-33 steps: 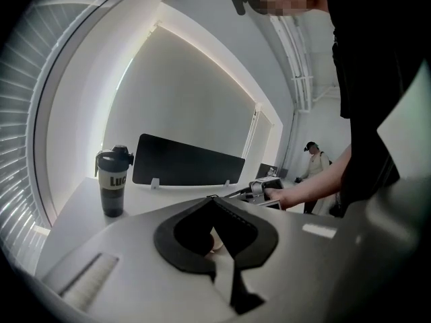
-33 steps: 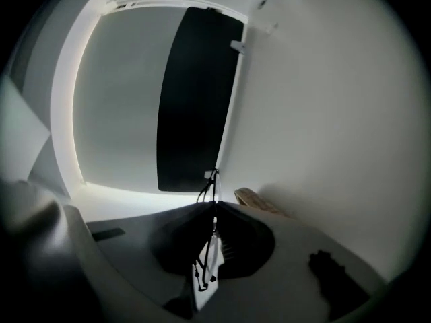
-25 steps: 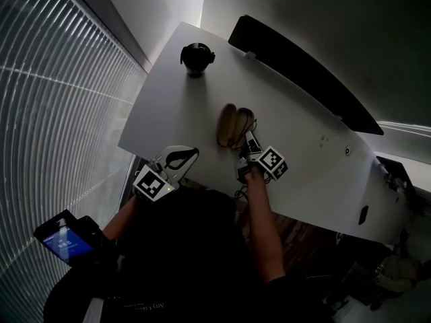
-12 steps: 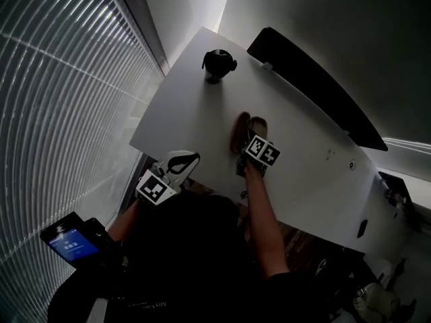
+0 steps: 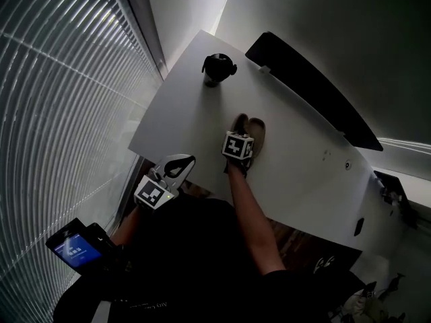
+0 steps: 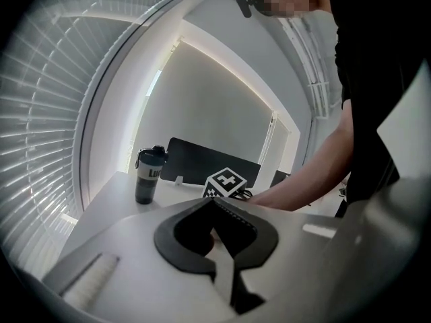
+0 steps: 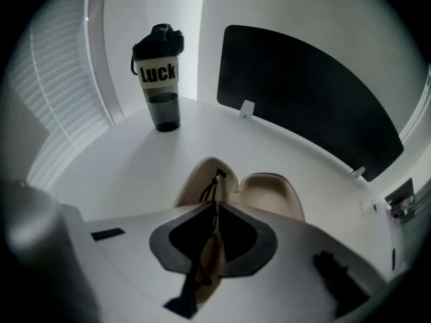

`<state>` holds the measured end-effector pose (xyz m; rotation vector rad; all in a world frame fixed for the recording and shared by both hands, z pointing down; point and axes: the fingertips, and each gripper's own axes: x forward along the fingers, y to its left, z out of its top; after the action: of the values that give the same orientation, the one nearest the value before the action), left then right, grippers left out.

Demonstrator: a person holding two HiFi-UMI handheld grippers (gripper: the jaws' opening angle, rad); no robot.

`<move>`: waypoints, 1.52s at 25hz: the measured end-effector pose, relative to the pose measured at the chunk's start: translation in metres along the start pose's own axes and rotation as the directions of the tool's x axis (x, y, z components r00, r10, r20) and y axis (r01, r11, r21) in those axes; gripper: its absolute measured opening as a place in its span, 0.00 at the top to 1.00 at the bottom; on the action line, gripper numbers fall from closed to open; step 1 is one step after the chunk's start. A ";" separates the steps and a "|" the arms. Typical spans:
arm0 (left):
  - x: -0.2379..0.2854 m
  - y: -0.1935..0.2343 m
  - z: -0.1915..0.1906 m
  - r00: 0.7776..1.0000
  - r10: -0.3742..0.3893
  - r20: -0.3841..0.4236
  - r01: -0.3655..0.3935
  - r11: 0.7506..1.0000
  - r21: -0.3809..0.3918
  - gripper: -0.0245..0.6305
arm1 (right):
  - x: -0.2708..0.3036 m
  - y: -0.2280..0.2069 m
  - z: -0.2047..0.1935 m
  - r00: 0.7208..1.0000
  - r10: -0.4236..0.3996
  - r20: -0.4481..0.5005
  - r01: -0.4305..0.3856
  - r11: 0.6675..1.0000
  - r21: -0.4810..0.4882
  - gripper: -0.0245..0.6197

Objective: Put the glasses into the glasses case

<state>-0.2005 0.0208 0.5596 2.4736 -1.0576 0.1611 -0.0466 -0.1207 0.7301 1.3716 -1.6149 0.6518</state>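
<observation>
Inside right hand-held gripper (image 7: 215, 206), glasses (image 7: 215, 180) half-hidden.

Head view. A white counter (image 5: 188, 120) runs diagonally from upper centre to lower right. A dark partition panel (image 5: 310, 89) stands along its far edge, in front of a plain grey wall (image 5: 337, 19). Horizontal window blinds (image 5: 60, 99) fill the left side and glow with pale daylight. A brightly lit strip of white wall (image 5: 195, 5) rises at top centre. Brown wooden floor (image 5: 293, 239) shows below the counter's near edge, lower centre-right.
</observation>
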 end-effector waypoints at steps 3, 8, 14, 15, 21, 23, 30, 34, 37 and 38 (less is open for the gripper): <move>0.001 0.004 0.002 1.000 0.003 0.000 -0.003 1.000 -0.007 0.95 | -0.003 0.013 -0.001 0.999 0.039 -0.028 -0.039 0.999 -0.006 0.85; 0.011 0.011 0.011 1.000 0.006 0.006 -0.006 1.000 0.009 0.95 | -0.013 0.014 -0.003 0.997 0.078 -0.022 -0.079 0.996 -0.040 0.78; 0.015 0.023 0.018 0.999 0.043 0.020 -0.043 0.999 0.008 0.95 | -0.043 0.027 -0.002 0.975 0.220 0.040 -0.222 0.974 0.035 0.76; 0.015 0.026 0.019 0.998 0.057 0.024 -0.057 0.998 -0.004 0.95 | -0.051 0.026 0.000 0.970 0.237 0.064 -0.240 0.970 0.049 0.76; 0.031 0.034 0.010 0.997 0.072 -0.035 -0.074 0.996 -0.046 0.95 | -0.086 -0.042 -0.003 0.925 0.275 0.262 -0.315 0.941 0.124 0.76; 0.040 0.030 0.004 0.996 0.046 -0.079 -0.049 0.998 -0.028 0.95 | -0.083 -0.071 -0.014 0.922 0.276 0.273 -0.320 0.938 0.133 0.76; 0.097 0.033 -0.038 0.984 0.029 -0.174 -0.053 0.989 -0.136 0.95 | -0.046 -0.107 -0.040 0.840 0.398 0.369 -0.506 0.819 0.270 0.76; 0.113 0.023 -0.034 0.981 -0.012 -0.193 -0.012 0.992 -0.122 0.95 | -0.034 -0.104 -0.043 0.799 0.437 0.413 -0.585 0.722 0.368 0.76; 0.125 0.024 -0.041 0.978 -0.025 -0.206 0.001 0.993 -0.116 0.95 | -0.026 -0.126 -0.047 0.812 0.364 0.457 -0.569 0.668 0.479 0.76; 0.129 0.026 -0.048 0.976 -0.026 -0.218 0.002 0.994 -0.113 0.95 | -0.024 -0.127 -0.048 0.818 0.367 0.443 -0.560 0.684 0.468 0.76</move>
<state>-0.1258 -0.0586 0.6474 2.3005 -0.9294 0.3525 0.0881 -0.1003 0.7122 1.5422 -2.1807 1.3960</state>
